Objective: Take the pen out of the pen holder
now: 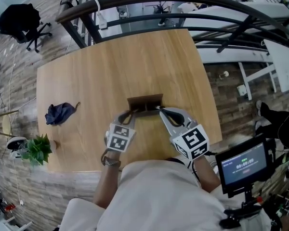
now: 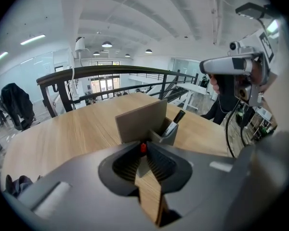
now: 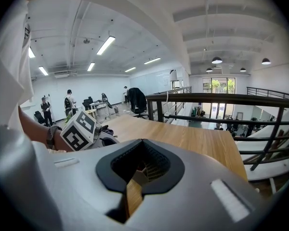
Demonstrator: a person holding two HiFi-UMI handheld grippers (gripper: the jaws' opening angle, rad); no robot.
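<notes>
A brown pen holder (image 1: 145,101) stands on the wooden table (image 1: 115,66) just in front of me. In the left gripper view its panel (image 2: 142,121) has a grey compartment beside it, and a black-capped marker (image 2: 174,123) leans out of that. My left gripper (image 1: 131,112) is at the holder's left end. Its jaws are pinched on a small red pen end (image 2: 143,147). My right gripper (image 1: 160,109) is at the holder's right end. A tan corner of the holder (image 3: 136,175) sits between its pads, which seem to press on it.
A dark blue cloth (image 1: 59,113) lies at the table's left side, and a small green plant (image 1: 36,149) stands beyond the left corner. A dark railing (image 1: 183,4) curves behind the far edge. A monitor (image 1: 243,165) stands at my right.
</notes>
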